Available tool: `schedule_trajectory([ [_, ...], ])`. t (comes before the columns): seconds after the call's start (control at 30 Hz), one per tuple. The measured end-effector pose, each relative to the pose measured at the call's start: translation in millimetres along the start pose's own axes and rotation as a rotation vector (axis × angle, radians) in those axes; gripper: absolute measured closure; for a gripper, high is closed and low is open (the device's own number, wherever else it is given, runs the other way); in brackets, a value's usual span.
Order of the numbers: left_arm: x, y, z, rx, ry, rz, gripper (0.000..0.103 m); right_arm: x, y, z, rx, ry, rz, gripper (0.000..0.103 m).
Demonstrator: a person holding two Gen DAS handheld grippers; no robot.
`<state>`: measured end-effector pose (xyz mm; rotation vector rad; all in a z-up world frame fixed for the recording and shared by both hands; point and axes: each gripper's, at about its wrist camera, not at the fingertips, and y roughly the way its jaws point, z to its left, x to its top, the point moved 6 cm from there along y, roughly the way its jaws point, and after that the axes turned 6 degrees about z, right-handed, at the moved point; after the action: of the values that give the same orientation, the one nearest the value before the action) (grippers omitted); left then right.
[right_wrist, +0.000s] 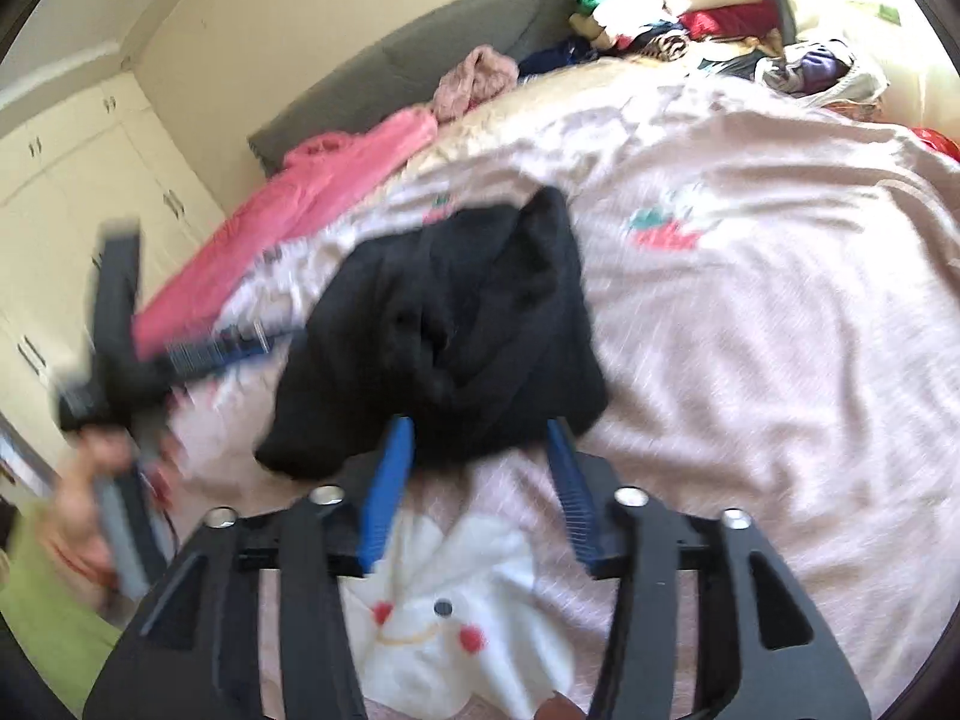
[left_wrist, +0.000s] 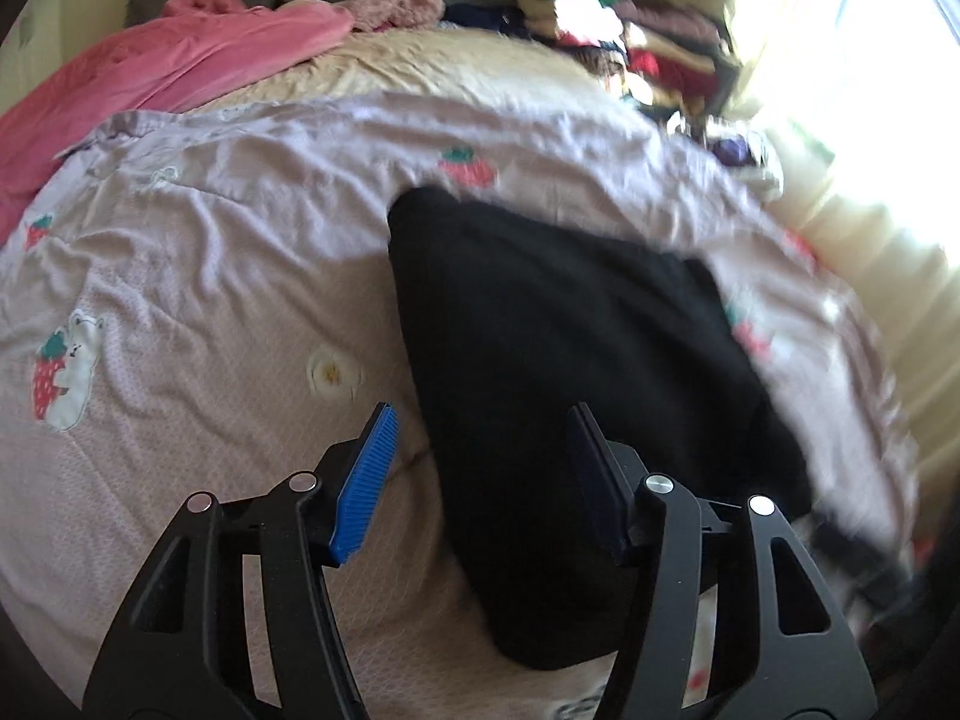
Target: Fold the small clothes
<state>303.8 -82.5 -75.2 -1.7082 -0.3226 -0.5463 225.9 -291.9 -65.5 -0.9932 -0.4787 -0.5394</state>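
My left jaws (left_wrist: 480,438) stand apart, empty, over the near edge of the black garment (left_wrist: 558,360), which lies rumpled on the pink strawberry-print bedspread (left_wrist: 198,276). My right jaws (right_wrist: 480,444) also gape, the garment's hem just at twelve o'clock between their tips, unpinched.

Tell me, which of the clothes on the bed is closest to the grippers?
The black garment. It lies right between the open left gripper, while the pink garment and the folded pile sit far back by the headboard.
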Motion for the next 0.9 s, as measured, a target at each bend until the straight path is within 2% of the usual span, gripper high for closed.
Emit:
schedule_trajectory([
  [0.07, -8, 6, -2, 0.018, 0.016, -0.005, 0.053, 19, -4, -4, 0.000, 0.018, -0.012, 0.053],
  [0.17, -13, 8, -5, 0.033, 0.037, -0.024, 0.054, 61, 15, -9, -0.020, -0.002, 0.024, 0.053],
  [0.3, -11, 8, -1, -0.002, 0.023, -0.008, 0.054, 92, 57, -18, -0.056, -0.009, 0.130, 0.053],
  [0.43, -12, 8, -2, -0.006, 0.024, -0.013, 0.054, 106, 87, -32, -0.103, 0.037, 0.177, 0.049],
  [0.5, -12, 7, -2, -0.010, 0.022, -0.018, 0.054, 111, 100, -35, -0.080, 0.062, 0.202, 0.049],
  [0.73, -13, 7, -2, -0.023, 0.021, -0.019, 0.054, 116, 114, -19, -0.073, 0.003, 0.242, 0.054],
  [0.77, -13, 6, -3, -0.025, 0.021, -0.020, 0.054, 116, 117, -14, -0.078, -0.023, 0.251, 0.058],
  [0.8, -13, 6, -2, -0.027, 0.017, -0.021, 0.054, 116, 120, -10, -0.084, -0.044, 0.258, 0.080],
  [0.83, -12, 6, -2, -0.028, 0.013, -0.021, 0.054, 116, 122, -5, -0.097, -0.081, 0.257, 0.091],
  [0.9, -12, 4, -3, -0.033, 0.011, -0.022, 0.054, 121, 116, 7, -0.105, -0.154, 0.235, 0.092],
])
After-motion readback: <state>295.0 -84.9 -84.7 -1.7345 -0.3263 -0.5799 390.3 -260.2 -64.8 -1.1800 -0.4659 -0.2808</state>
